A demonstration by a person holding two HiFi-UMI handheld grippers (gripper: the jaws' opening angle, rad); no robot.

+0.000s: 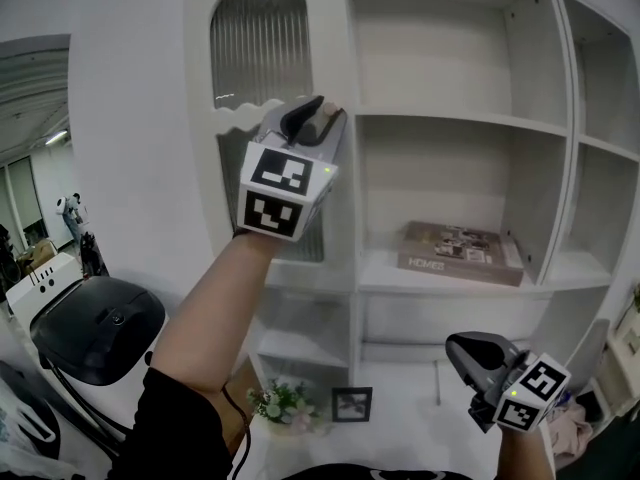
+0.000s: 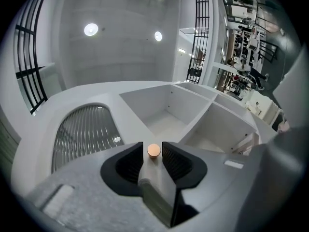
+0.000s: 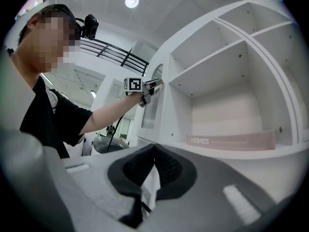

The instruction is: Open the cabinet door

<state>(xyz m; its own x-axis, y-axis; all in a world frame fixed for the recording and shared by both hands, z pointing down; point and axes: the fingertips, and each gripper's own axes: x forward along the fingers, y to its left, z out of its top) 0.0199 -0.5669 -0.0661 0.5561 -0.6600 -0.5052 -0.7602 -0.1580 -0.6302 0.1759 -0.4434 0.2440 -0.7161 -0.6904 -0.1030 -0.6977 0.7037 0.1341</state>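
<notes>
Cabinet door (image 1: 328, 68): white; arched pane (image 1: 260, 43) of vertically ribbed grey glass.
Knob (image 2: 153, 150): copper-orange.
Fingers (image 2: 129, 162): black, ridged.
Marker cube (image 1: 283, 190): black-and-white squares.
Book (image 1: 462, 251): beige-tan.
Sleeve (image 1: 180, 428): black.

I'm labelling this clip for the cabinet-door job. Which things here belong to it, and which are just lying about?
Belongs to the job: cabinet door; round knob, between the jaws of the left gripper.

Just lying about: book on the shelf; small plant; picture frame; black-topped appliance; right gripper, shut and empty.

White shelf (image 1: 382, 268) — a book (image 1: 462, 252) lies flat on it.
</notes>
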